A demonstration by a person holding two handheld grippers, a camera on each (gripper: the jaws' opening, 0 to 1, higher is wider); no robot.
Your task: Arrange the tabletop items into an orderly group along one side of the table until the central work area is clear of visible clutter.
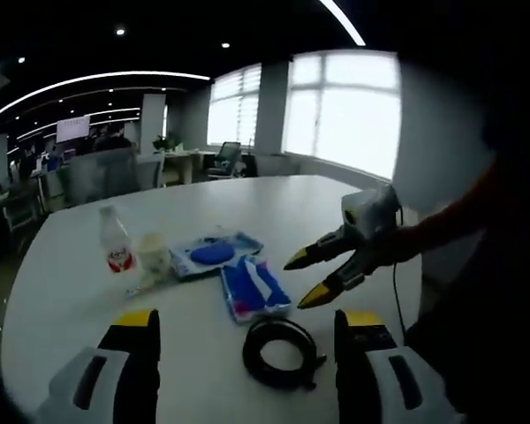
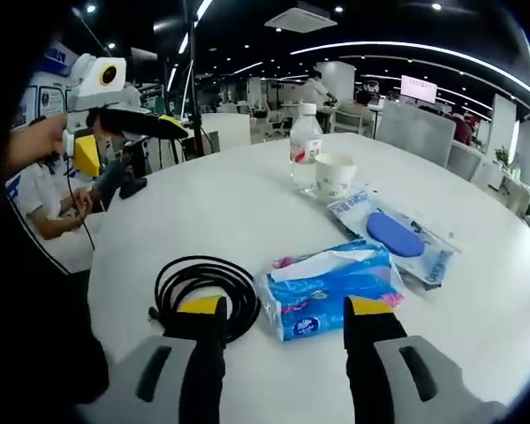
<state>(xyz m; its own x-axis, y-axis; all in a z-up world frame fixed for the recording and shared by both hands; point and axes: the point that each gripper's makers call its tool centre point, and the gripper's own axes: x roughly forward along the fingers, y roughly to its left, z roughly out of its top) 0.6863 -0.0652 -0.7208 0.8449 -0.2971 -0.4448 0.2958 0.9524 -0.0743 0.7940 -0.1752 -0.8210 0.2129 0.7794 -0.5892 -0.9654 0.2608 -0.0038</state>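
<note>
Hovering open-jawed over the white tabletop (image 2: 203,212), the right gripper (image 2: 283,318) faces the tissue pack (image 2: 329,287), with the coiled black cable (image 2: 203,287) just left of it. The left gripper (image 1: 243,331), jaws also apart, holds nothing. Best to close squarely across the soft pack's middle, then carry it toward the water bottle (image 2: 305,146) and paper cup (image 2: 335,175).

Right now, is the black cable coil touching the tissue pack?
Cannot tell. In the right gripper view, the black cable coil meets the tissue pack edge without clear gap.
</note>
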